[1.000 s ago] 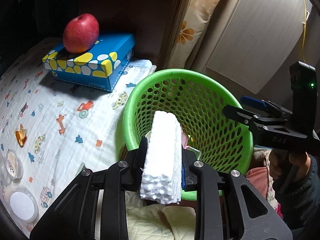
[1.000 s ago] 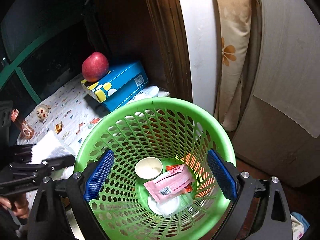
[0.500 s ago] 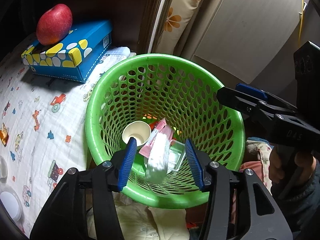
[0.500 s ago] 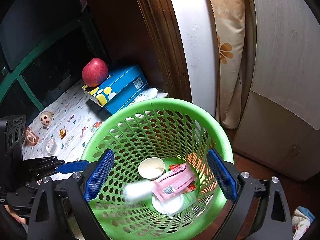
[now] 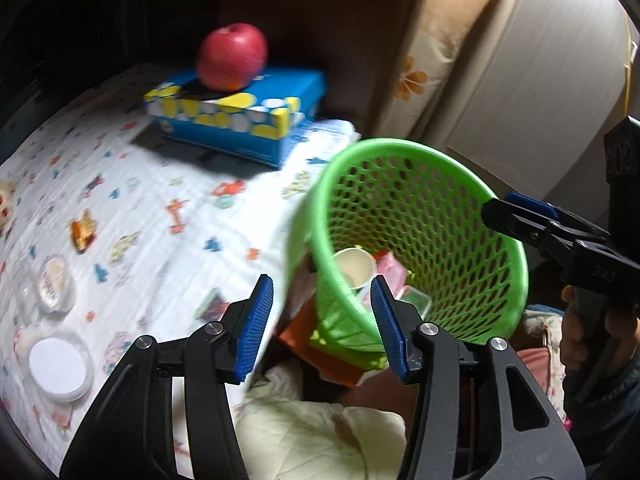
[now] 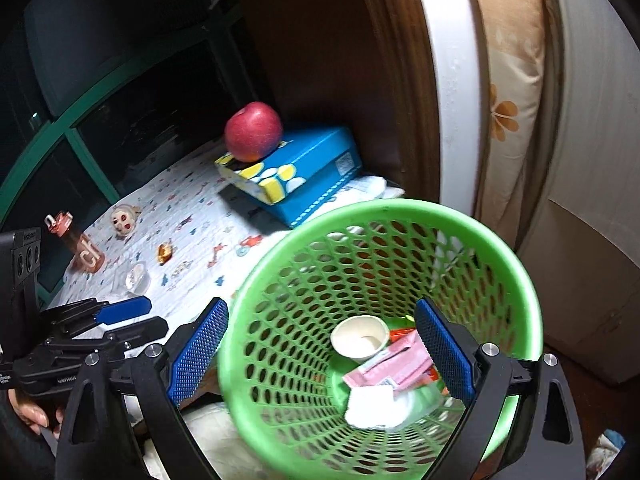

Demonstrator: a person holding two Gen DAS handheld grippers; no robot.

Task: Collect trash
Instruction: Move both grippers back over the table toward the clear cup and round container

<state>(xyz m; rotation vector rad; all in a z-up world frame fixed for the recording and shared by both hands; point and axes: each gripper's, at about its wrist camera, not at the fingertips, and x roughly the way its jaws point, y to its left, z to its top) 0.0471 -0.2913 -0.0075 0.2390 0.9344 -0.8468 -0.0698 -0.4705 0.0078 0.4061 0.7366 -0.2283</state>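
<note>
Evidently the green basket (image 6: pixel 532 312) stood off the printed cloth's (image 5: pixel 132 200) right edge as the collecting point, a white foam piece (image 6: pixel 370 406) lying on its floor beside a paper cup (image 6: pixel 359 338). The left gripper (image 5: pixel 322 326) and right gripper (image 6: pixel 322 356) both gaped wide, holding nothing, the right straddling the basket's near rim.

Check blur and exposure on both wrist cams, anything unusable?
Left wrist view: motion blur smears the green mesh plastic basket and the patterned cloth; corners dark. Right wrist view: sharper, red apple crisp; dark window area upper left is underexposed, fisheye bends the white door frame.
</note>
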